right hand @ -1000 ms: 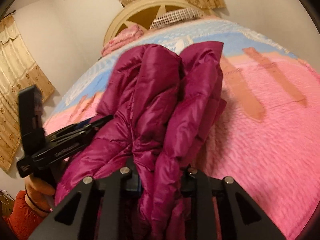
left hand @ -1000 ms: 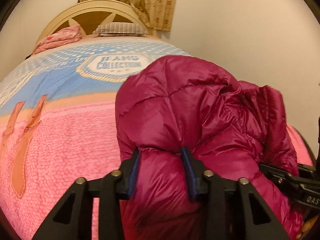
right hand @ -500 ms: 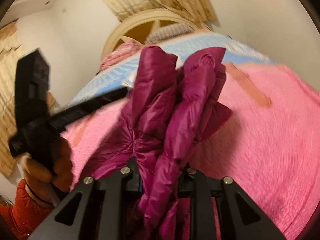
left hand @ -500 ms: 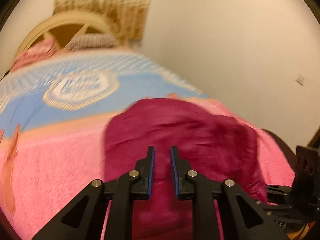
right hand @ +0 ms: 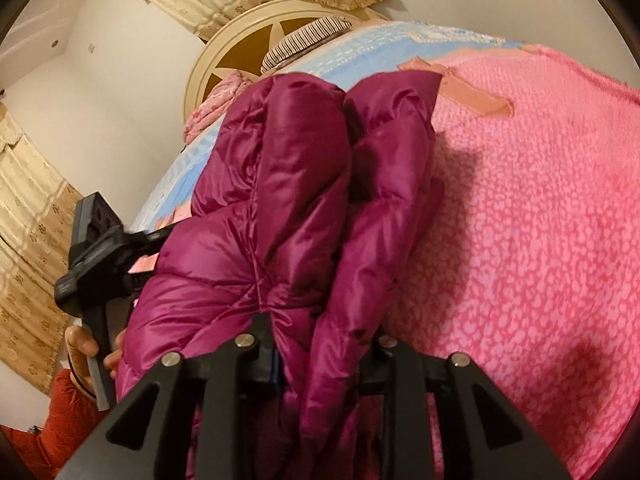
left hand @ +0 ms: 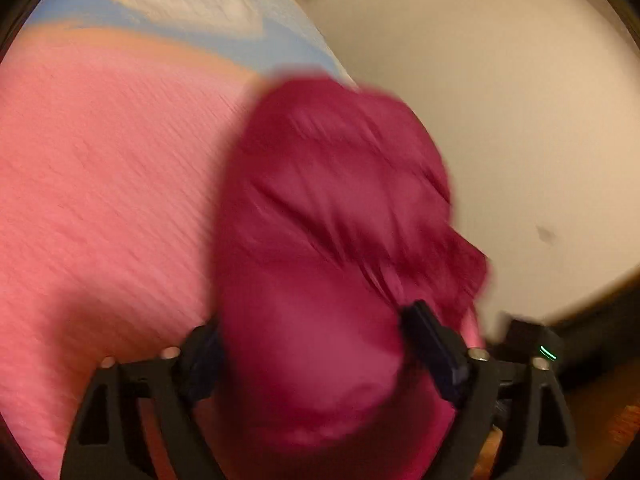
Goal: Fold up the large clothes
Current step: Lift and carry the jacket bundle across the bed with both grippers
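A magenta puffer jacket (right hand: 288,200) is bunched up over the pink bedspread (right hand: 540,240). My right gripper (right hand: 320,344) is shut on a thick fold of the jacket, which hides its fingertips. In the blurred left wrist view the jacket (left hand: 332,220) bulges between the wide-apart jaws of my left gripper (left hand: 316,344). Whether the jaws press it I cannot tell. The left gripper also shows in the right wrist view (right hand: 96,256), held by a hand at the jacket's left side.
The bed has a cream headboard (right hand: 256,44), a striped pillow (right hand: 308,40) and a pink folded cloth (right hand: 216,108) at its head. A cream wall (left hand: 500,120) runs along the bed's right side. Curtains (right hand: 28,216) hang at the left.
My left gripper's jaws, nearly closed half a second ago, now stand wide around the jacket, and its view has swung down and right. My right gripper keeps its hold.
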